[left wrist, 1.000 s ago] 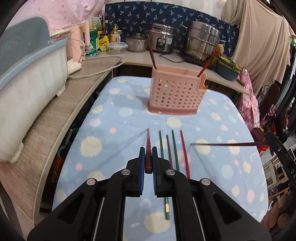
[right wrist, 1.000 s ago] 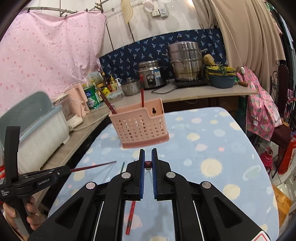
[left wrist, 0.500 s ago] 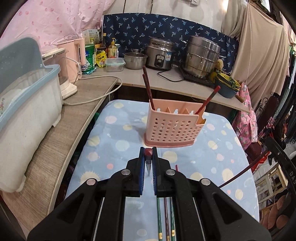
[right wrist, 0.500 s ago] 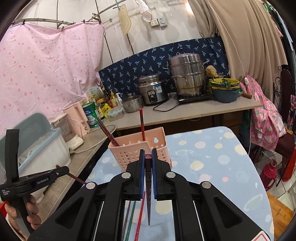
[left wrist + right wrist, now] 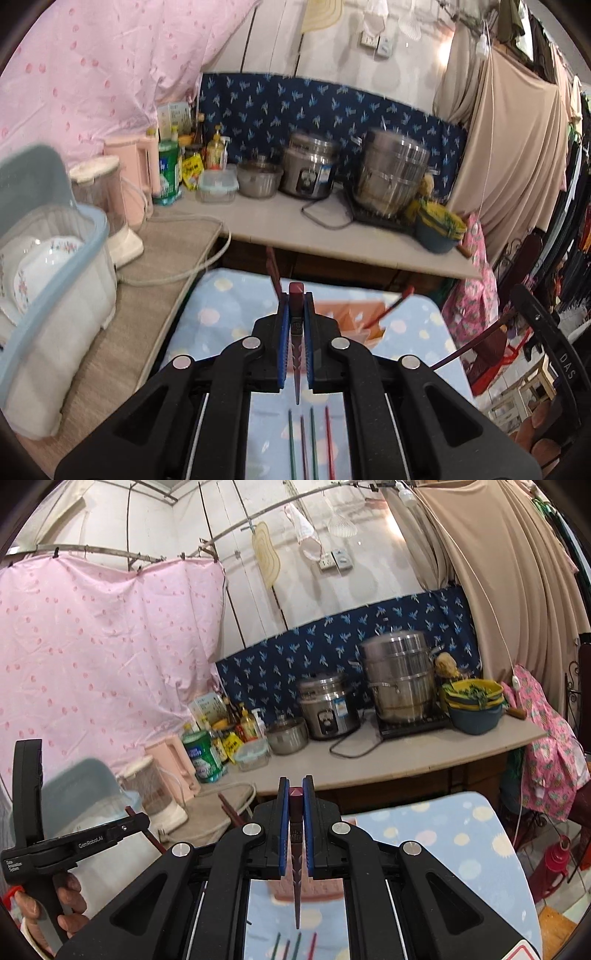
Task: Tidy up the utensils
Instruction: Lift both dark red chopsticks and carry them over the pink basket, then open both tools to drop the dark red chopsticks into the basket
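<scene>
My left gripper (image 5: 296, 299) is shut on a dark red chopstick (image 5: 296, 354) that hangs tip-down between the blue pads. Behind it stands the pink utensil holder (image 5: 347, 314), mostly hidden, with two chopsticks (image 5: 391, 308) leaning in it. Several loose chopsticks (image 5: 313, 443) lie on the spotted tablecloth (image 5: 229, 306) below. My right gripper (image 5: 295, 784) is shut on another dark red chopstick (image 5: 296, 878), raised above the holder (image 5: 317, 890). In the right wrist view the left gripper (image 5: 136, 821) shows at the left, held by a hand (image 5: 70, 897).
A lidded dish box with bowls (image 5: 55, 280) sits on the wooden side counter at the left. The back counter carries a rice cooker (image 5: 310, 171), a steel steamer pot (image 5: 393, 177), a pink kettle (image 5: 142, 173), bottles and a cable. Hanging clothes (image 5: 517, 166) fill the right.
Both grippers have risen with their chopsticks, which swung from lying level to hanging tip-down. The holder and the loose chopsticks have dropped lower in both views.
</scene>
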